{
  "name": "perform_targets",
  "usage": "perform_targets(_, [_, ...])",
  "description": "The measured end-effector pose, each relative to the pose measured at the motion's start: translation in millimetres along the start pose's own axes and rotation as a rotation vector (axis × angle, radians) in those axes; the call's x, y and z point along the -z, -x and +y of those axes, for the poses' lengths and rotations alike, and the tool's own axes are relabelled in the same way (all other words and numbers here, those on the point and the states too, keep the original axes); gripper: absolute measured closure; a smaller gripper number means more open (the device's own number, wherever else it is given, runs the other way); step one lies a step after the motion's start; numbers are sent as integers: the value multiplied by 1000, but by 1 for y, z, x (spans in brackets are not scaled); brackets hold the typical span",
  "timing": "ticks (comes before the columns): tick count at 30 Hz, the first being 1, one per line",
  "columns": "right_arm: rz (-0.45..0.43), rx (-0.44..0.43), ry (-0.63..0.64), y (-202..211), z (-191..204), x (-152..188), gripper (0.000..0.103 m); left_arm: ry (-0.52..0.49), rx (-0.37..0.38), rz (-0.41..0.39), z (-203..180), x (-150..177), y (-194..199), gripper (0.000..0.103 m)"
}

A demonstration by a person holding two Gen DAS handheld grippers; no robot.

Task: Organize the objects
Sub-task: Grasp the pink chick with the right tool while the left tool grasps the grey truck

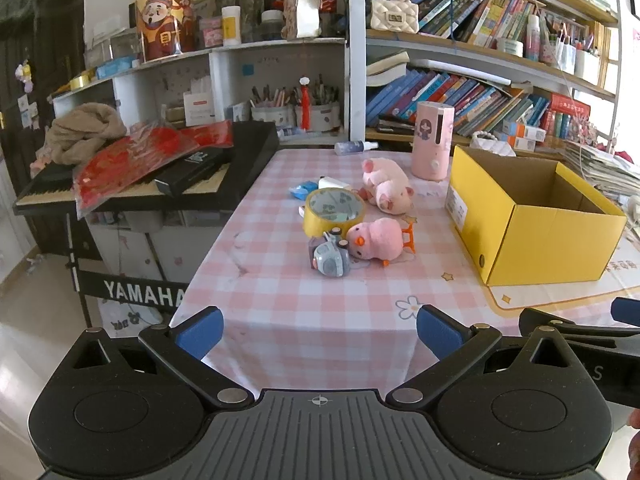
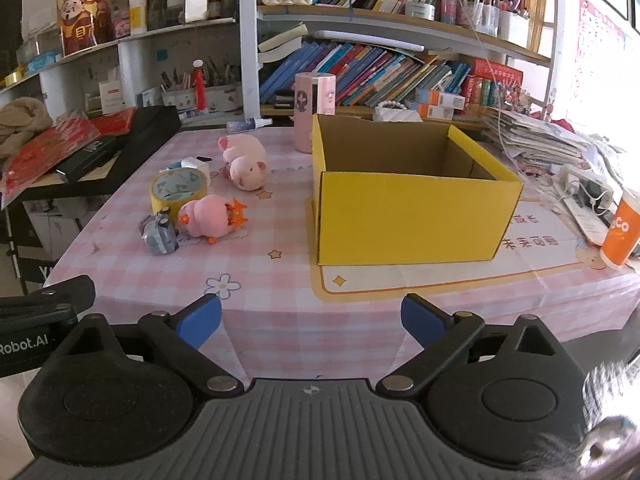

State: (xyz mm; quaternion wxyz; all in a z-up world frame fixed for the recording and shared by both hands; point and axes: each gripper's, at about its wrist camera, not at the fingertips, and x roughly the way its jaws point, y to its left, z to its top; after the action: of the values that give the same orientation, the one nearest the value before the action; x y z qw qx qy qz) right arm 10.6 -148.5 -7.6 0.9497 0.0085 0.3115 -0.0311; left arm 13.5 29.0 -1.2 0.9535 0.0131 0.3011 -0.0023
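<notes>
With both tongs, left [image 1: 319,330] and right [image 2: 311,319], wide and empty, we should reach left of the yellow box [image 2: 404,216] and pinch the chick toy [image 2: 208,216] around its middle.

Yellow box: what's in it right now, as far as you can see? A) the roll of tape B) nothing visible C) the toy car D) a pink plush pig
B: the yellow box shows only bare cardboard walls inside, though its floor is hidden.
</notes>
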Motion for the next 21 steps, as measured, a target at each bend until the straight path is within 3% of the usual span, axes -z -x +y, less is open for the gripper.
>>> perform_targets(9, [20, -59, 27, -16, 8, -3, 13, 7, -22, -48, 5, -2, -6, 0])
perform_targets(13, [40, -82, 44, -28, 12, -7, 13, 50, -5, -14, 13, -5, -16, 0])
perform_targets(21, [67, -151, 87, -53, 26, -20, 13, 101, -46, 11, 26, -12, -33, 0])
